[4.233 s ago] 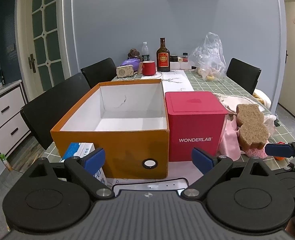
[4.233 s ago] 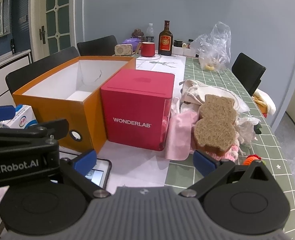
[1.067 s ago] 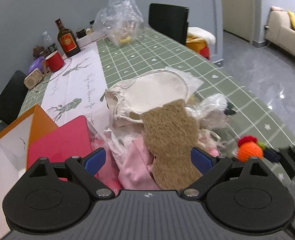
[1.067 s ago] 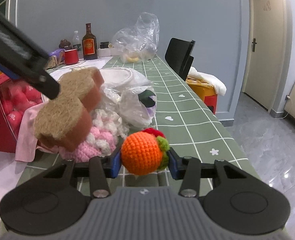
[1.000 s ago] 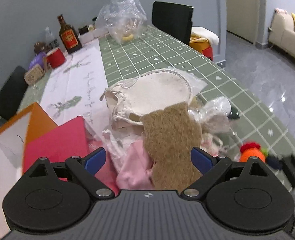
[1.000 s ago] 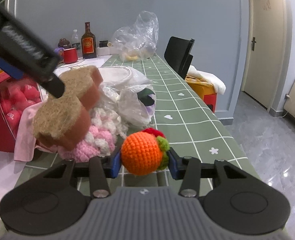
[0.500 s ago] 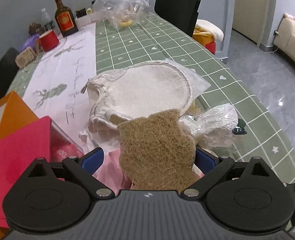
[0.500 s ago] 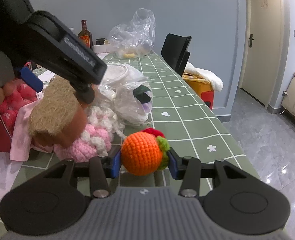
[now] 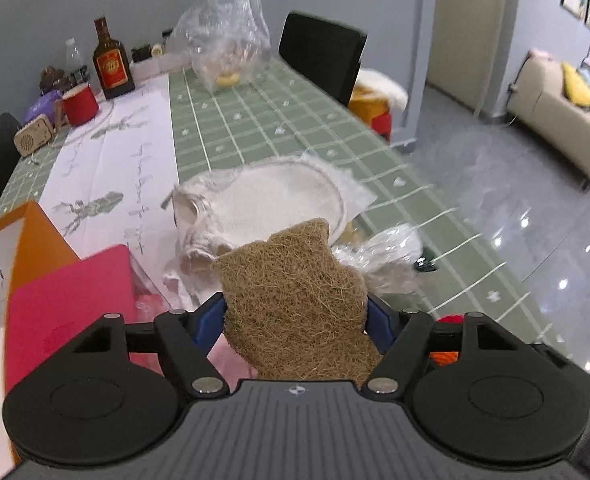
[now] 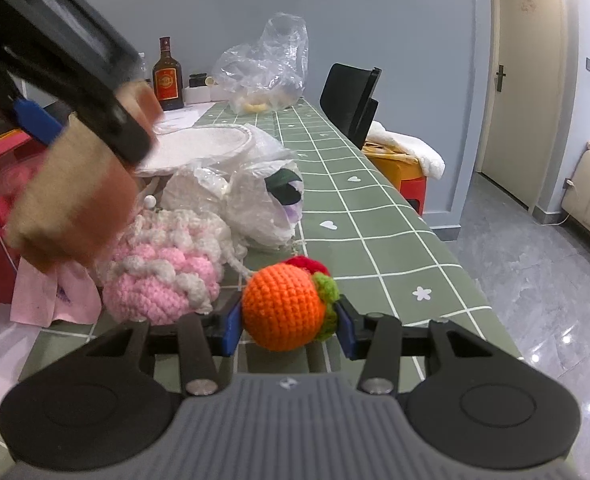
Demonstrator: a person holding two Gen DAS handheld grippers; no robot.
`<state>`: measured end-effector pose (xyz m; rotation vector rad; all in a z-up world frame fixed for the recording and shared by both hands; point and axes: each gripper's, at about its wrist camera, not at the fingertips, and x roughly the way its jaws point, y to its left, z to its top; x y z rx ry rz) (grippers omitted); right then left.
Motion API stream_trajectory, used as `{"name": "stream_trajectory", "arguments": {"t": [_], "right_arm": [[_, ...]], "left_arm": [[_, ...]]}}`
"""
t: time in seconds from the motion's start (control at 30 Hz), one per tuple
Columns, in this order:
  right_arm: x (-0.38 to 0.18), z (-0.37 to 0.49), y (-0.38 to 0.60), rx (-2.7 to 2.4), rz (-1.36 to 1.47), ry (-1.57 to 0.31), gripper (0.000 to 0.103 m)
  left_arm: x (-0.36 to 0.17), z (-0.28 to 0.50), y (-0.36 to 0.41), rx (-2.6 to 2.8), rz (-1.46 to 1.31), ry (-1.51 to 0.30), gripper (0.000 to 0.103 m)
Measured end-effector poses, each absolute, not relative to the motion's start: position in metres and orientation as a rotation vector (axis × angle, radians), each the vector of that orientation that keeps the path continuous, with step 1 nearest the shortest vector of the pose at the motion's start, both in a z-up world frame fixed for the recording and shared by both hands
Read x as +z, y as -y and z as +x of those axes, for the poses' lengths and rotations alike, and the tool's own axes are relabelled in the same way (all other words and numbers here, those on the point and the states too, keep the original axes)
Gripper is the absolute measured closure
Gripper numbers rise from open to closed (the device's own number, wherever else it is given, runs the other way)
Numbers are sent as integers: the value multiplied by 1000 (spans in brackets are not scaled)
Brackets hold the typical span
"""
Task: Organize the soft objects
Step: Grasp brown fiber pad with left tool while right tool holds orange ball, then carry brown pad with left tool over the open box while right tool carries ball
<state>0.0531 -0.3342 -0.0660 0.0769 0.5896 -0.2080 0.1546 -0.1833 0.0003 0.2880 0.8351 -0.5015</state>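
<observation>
Closest in, both grippers have something soft in them. The right gripper (image 10: 289, 330) is clamped on a crocheted orange ball (image 10: 285, 306) with a green and red top, both blue pads pressed into its sides, low over the green checked tablecloth (image 10: 371, 236). The left gripper (image 9: 295, 320) has its jaws closing around a brown fibre sponge (image 9: 295, 304). The sponge sits between the pads and both look like they're touching its edges, so I'd call that a grab just landing. From the right wrist view, that sponge shows as a blur at about 9 o'clock, up off the pile.

Just past the ball, toward 10 o'clock, there's a pink and white crochet piece (image 10: 167, 272) lying on the table with a pink cloth (image 10: 51, 300) beside it. Beyond those are a crinkly plastic-wrapped bundle (image 10: 255, 208) and a cream fabric pouch (image 9: 271, 200).

At roughly 9 o'clock in the left wrist view you get the red box (image 9: 67, 308) and a corner of the orange box (image 9: 39, 240); can't see inside either from here.

Progress-wise I'd say it's early. Two items are in hand but nothing visibly sorted yet, and at least four soft things are left in the heap. Way at the back: a brown bottle (image 9: 111, 64), a red mug (image 9: 80, 105) and a clear plastic bag (image 9: 227, 28), probably not part of this.
</observation>
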Motion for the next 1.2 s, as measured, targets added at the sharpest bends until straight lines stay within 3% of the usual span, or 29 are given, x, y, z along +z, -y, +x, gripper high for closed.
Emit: {"name": "stream_trajectory", "arguments": {"t": [0.5, 0.83, 1.2], "right_arm": [[-65, 49, 333, -209, 74, -581, 57], [-57, 29, 331, -260, 90, -510, 57], [12, -2, 307, -134, 197, -344, 57]], "left_arm": [[81, 113, 108, -516, 137, -629, 21], [101, 91, 32, -431, 51, -588, 21], [96, 78, -33, -393, -1, -552, 21]]}}
